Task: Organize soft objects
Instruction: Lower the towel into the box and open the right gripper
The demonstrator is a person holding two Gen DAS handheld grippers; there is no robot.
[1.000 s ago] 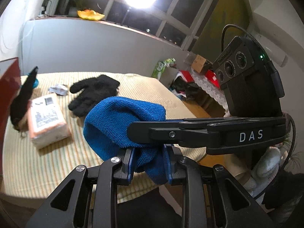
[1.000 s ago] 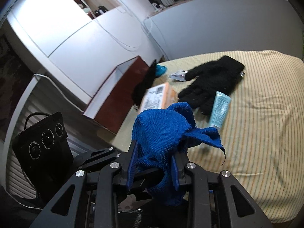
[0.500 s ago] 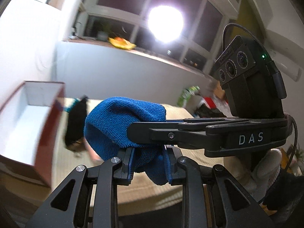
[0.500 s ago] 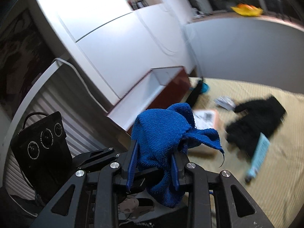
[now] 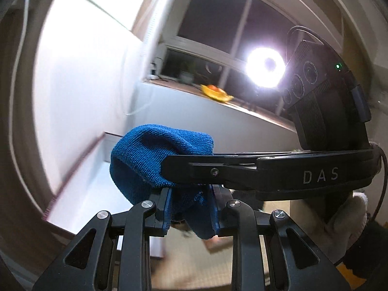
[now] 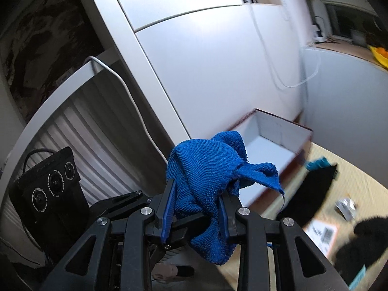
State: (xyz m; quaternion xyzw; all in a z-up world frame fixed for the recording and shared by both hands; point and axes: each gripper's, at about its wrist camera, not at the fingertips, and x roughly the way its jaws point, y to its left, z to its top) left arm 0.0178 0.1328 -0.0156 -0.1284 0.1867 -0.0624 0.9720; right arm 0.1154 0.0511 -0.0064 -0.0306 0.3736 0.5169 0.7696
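Both tongs pinch the same blue knitted cloth: the left tongs clamp a lower fold of the blue cloth, and the right tongs grip another bunch of it, with the rest puffed up above the pads and a loose corner flopping out to the right. The cloth hangs in the air between the two tools, near the open white-lined box with the dark red outer wall that stands at the edge of the bed.

The main risk is a lopsided release. If one pair of tongs lets go before the other, the cloth swings from the remaining grip and may drape over the box wall or slide down outside it. The dangling corner could also snag on the rim as the cloth goes in.

Both tools sit very close together, the right one crossing just above the left pads, so a careless twist could knock them together or drag the fabric out of one grip.

The black glove and what looks like a second dark, blurred item lie near the box; a low sweep could brush them off the bed.
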